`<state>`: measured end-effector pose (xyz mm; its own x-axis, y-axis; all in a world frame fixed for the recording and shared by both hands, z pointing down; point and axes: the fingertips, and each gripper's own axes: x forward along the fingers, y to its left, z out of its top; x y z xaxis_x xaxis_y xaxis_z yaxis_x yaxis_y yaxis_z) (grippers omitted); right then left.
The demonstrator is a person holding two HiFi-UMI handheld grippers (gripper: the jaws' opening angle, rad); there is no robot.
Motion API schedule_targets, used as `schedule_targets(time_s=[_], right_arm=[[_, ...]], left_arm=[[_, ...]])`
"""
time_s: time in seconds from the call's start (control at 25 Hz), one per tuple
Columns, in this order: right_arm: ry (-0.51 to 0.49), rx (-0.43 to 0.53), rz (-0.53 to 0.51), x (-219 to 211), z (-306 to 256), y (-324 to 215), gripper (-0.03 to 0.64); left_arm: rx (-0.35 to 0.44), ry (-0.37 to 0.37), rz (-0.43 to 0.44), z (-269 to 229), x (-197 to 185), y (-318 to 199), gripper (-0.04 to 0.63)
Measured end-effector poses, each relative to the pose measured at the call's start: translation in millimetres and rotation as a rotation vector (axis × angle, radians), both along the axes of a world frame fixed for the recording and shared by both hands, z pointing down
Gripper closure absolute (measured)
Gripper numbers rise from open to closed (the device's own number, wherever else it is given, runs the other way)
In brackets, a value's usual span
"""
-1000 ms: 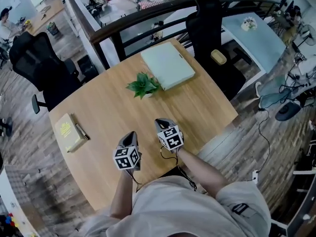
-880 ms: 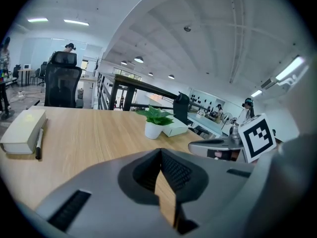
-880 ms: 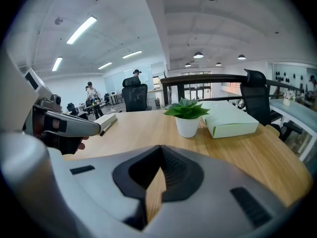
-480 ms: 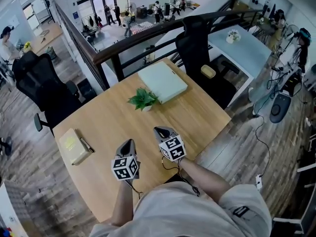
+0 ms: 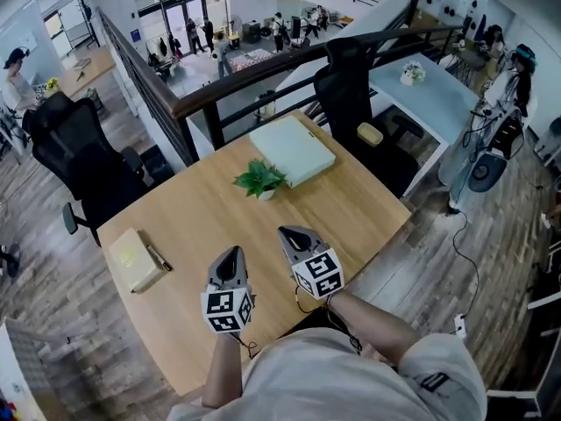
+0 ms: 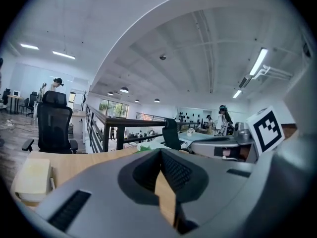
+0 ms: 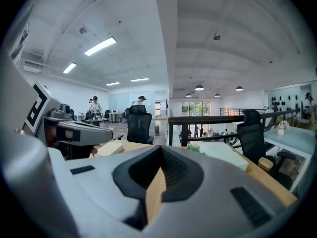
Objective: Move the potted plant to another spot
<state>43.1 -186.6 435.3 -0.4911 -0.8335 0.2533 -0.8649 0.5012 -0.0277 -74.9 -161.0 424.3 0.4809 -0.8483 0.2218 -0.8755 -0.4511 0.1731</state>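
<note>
Both shut, near-level, left tongs (image 5: 230, 253), right tongs (image 5: 287, 232)

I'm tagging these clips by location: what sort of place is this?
Probably an open-plan office on an upper level: a black office chair beside a wooden table, and a railing overlooking people on the floor below.

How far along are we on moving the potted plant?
Nothing looks done: the potted plant sits midway across the table beside the pale green case. Nothing is in hand: the left gripper and right gripper are both shut and empty, apart from the plant, on the person's side. Left: reach, grasp, carry it to another spot.
</note>
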Motion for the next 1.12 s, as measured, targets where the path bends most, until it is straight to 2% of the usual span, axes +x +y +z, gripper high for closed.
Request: schedule_targets(time_s=[0.24, 0.52, 0.76, 1.12], right_arm=[[0.011, 0.067, -0.041, -2, -34, -9, 0.614], [-0.027, 0.118, -0.033, 26, -66, -15, 0.614], [-0.053, 0.173, -0.027, 53, -96, -17, 0.614], [-0.065, 0.206, -0.039, 81, -109, -29, 0.614]], left_arm=[[0.033, 0.026, -0.04, -27, -5, -5, 0.583], [0.071, 0.051, -0.08, -47, 7, -13, 0.583], [0.118, 0.049, -0.089, -71, 27, -13, 0.583], [0.126, 0.029, -0.112, -76, 49, -22, 0.583]])
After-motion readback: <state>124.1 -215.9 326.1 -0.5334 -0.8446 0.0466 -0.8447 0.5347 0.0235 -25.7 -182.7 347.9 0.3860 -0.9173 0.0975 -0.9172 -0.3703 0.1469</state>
